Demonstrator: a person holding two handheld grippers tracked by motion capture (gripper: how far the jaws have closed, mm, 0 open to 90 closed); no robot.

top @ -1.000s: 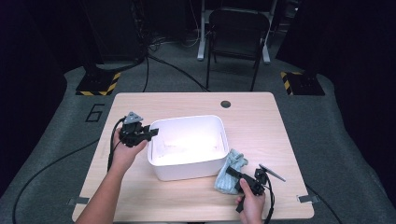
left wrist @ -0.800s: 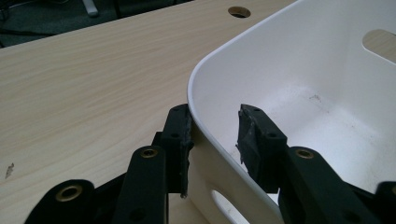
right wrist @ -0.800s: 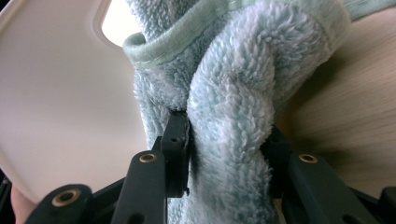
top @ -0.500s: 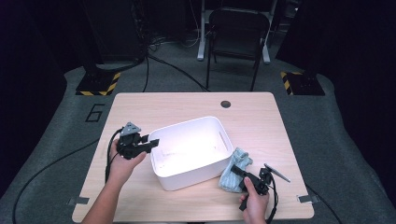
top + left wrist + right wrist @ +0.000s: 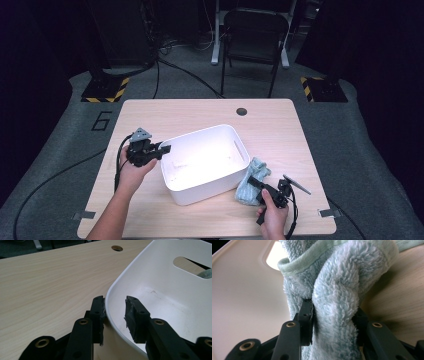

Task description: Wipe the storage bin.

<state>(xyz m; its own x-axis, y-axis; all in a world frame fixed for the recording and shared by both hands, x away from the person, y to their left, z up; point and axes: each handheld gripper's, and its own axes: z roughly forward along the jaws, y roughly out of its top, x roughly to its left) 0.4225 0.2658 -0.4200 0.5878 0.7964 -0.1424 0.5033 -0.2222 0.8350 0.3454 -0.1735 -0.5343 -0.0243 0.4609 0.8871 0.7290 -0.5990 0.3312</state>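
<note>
A white plastic tub [image 5: 197,134] stands askew in the middle of the wooden table [image 5: 165,112]. My left gripper [image 5: 165,148] is at the tub's left corner. In the left gripper view its jaws [image 5: 113,307] straddle the tub's rim [image 5: 110,293] and have just been closing. The outer pad [image 5: 98,312] touches the wall, while the inner pad [image 5: 133,315] stands a little off it. At the tub's near right side my right gripper [image 5: 252,181] is shut on a light blue fluffy towel [image 5: 256,167]. The bunched towel [image 5: 337,285] lies between its pads [image 5: 306,315], against the tub's handle hole.
A round cable hole [image 5: 241,111] sits in the table's far edge. A dark chair [image 5: 255,30] stands behind the table, and cables run over the grey floor. Bare table lies left of the tub and beyond it.
The tub has turned from square to askew, its left corner drawn nearer the person. The left gripper came with it. The right gripper and towel shifted slightly right.
</note>
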